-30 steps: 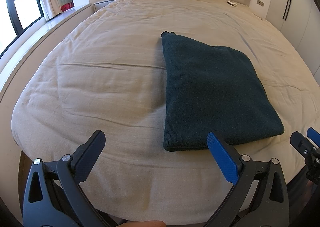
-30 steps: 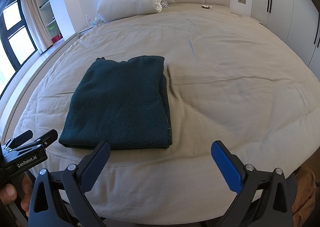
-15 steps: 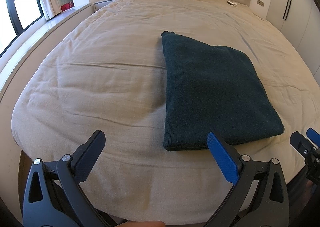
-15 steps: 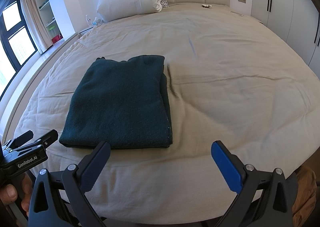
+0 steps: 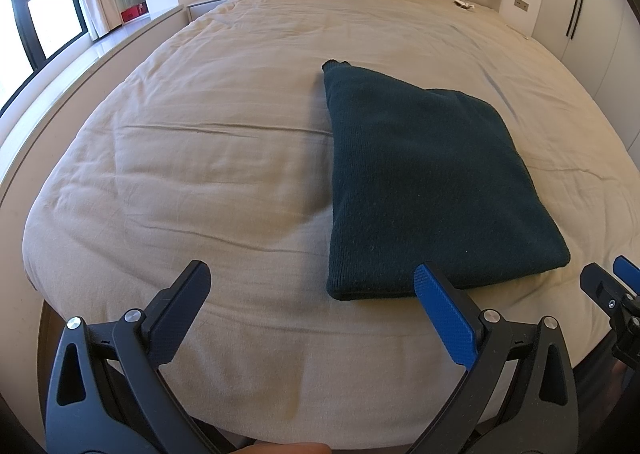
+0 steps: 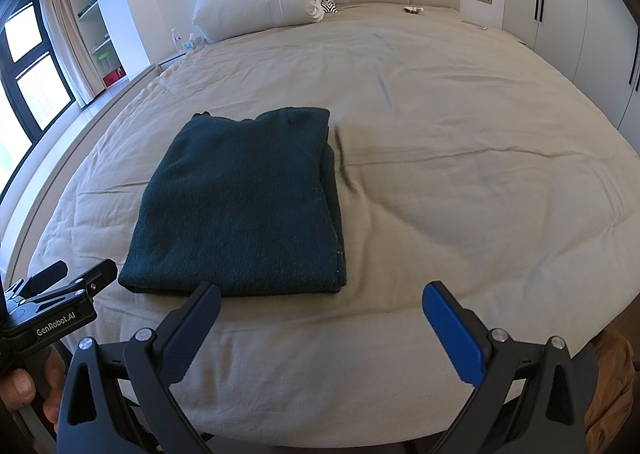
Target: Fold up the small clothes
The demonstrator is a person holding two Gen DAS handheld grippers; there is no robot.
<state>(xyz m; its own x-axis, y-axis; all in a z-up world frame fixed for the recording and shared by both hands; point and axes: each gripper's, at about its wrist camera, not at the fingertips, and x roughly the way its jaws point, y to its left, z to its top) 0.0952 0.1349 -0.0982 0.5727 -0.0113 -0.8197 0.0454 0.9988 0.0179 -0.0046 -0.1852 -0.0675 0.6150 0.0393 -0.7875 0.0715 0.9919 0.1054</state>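
The dark green sweater (image 6: 240,206) lay folded flat, centre-left of the right view, on the beige bedcover (image 6: 460,182). It looked soft, thick and limp; you would pinch its near corners. Your left gripper (image 5: 308,286) and right gripper (image 6: 320,304) both gaped, empty.

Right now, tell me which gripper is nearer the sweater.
About equal. The left gripper hangs off the bed's near edge, sweater ahead and to its right. The right gripper mirrors it, sweater ahead-left. Both open, neither touching it.
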